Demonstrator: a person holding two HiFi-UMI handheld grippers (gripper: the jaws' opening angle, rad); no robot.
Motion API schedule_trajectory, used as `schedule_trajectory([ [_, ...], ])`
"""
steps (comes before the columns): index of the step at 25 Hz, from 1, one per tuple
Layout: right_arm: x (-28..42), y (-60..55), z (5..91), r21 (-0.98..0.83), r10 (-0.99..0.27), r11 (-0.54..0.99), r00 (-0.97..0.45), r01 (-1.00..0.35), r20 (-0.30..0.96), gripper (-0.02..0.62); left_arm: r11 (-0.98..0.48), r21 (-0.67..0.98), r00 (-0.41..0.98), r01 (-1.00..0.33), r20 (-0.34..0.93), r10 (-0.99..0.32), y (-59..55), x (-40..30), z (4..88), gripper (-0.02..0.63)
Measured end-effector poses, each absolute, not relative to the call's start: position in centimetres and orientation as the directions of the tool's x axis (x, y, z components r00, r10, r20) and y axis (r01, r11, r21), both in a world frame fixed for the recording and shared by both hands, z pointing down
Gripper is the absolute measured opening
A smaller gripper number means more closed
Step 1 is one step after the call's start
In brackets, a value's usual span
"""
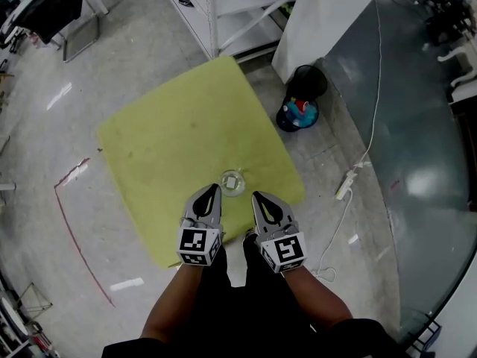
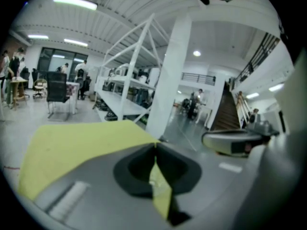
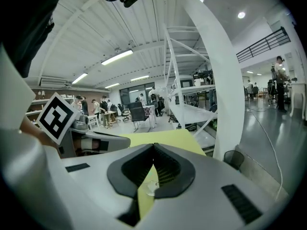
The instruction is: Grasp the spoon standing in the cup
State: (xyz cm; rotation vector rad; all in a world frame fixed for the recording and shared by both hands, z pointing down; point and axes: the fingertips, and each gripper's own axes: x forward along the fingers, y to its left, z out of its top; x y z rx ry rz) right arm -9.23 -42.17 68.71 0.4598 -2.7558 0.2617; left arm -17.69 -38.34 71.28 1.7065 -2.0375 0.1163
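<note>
Clear cup (image 1: pixel 232 183) on yellow table (image 1: pixel 164 148)

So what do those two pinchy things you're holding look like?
Both the left gripper and right gripper are pale grey, tapering to pointed beaks, with black pads inside. Each carries a white cube printed with black square markers. The person wears dark sleeves.

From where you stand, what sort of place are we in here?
Probably a big open lab or workshop hall, not a home: tall white shelving racks, a polished concrete floor, and a staircase to an upper gallery, with office chairs further off.
</note>
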Motion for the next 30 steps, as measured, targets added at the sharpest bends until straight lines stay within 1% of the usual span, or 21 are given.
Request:
schedule_trajectory([
  [6,-10.0,-42.2,65.1,-0.133,-0.291,0.929,-0.906,-0.344,0.307,0.008,0.184,0.156,-0.126,-0.970,0.324,-0.938,-37.5,-17.5,65.0,0.012],
  [10,-10.9,-42.1,61.4,-0.160,-0.296,0.927,-0.924,-0.339,0.242,0.008,0.187,0.104,-0.154,-0.977,0.265,-0.952,-37.1,-18.0,60.7,0.012],
  [15,-12.5,-42.4,56.9,-0.101,-0.268,0.953,-0.950,-0.286,0.159,0.008,0.166,0.059,-0.153,-0.984,0.189,-0.970,-37.0,-18.2,56.3,0.012],
  [20,-13.2,-43.5,53.0,-0.033,-0.302,0.952,-0.949,-0.305,0.089,0.008,0.139,-0.034,-0.141,-0.990,0.103,-0.985,-37.3,-18.0,52.0,0.012],
  [24,-13.8,-43.8,50.6,-0.003,-0.305,0.952,-0.952,-0.305,0.032,0.007,0.134,-0.013,-0.134,-0.991,0.079,-0.988,-37.6,-18.5,50.1,0.012],
  [30,-13.5,-43.4,50.1,0.023,-0.305,0.952,-0.952,-0.305,0.023,0.006,0.147,-0.006,-0.148,-0.989,0.052,-0.988,-36.9,-18.9,49.3,0.012],
])
